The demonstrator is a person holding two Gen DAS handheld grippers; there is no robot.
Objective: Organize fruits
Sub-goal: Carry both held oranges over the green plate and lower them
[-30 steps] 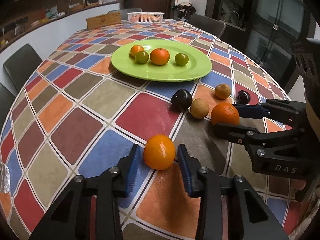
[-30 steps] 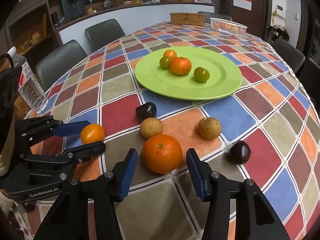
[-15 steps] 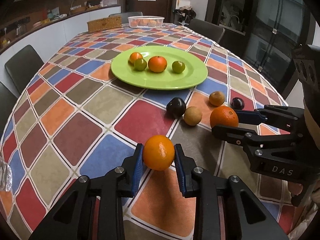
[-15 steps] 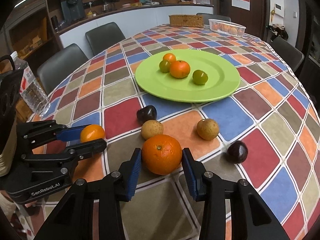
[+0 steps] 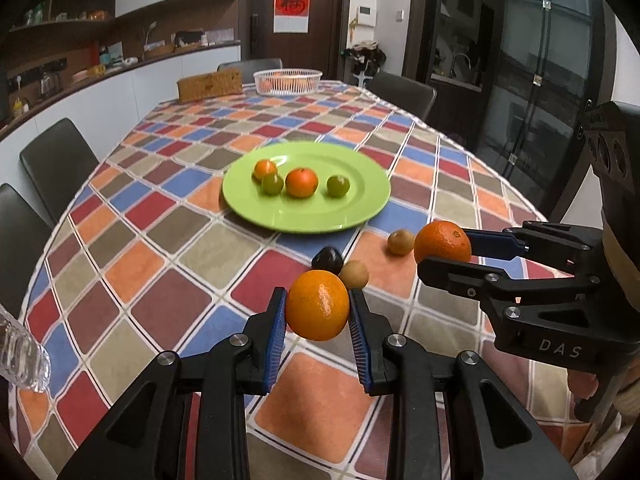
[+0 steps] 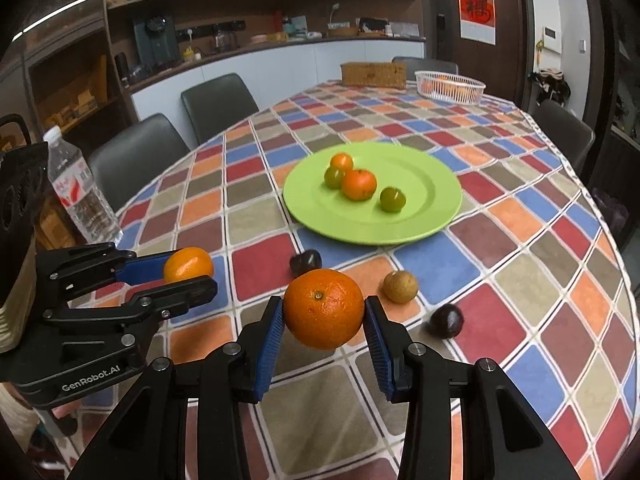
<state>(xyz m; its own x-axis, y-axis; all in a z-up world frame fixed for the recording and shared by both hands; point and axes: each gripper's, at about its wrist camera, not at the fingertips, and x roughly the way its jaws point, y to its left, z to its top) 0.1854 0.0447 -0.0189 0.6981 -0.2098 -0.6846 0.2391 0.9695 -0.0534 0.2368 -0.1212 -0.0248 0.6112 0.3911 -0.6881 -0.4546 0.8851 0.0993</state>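
My left gripper (image 5: 318, 306) is shut on a small orange (image 5: 318, 304) and holds it above the checkered tablecloth. My right gripper (image 6: 324, 312) is shut on a bigger orange (image 6: 324, 307), also lifted; it shows in the left wrist view (image 5: 442, 241) too. A green plate (image 5: 360, 204) ahead holds two orange and two green fruits. On the cloth before the plate lie a dark fruit (image 6: 306, 261), a brown fruit (image 6: 400, 286) and another dark fruit (image 6: 447, 320). A second brown fruit (image 5: 354, 274) shows in the left wrist view.
A water bottle (image 6: 80, 188) stands at the table's left edge. A white basket (image 6: 450, 86) and a wicker box (image 6: 373, 74) sit at the far end. Dark chairs (image 6: 218, 106) ring the table.
Both grippers closed on their oranges and lifted them off the cloth; the views tilted up, away from the table.
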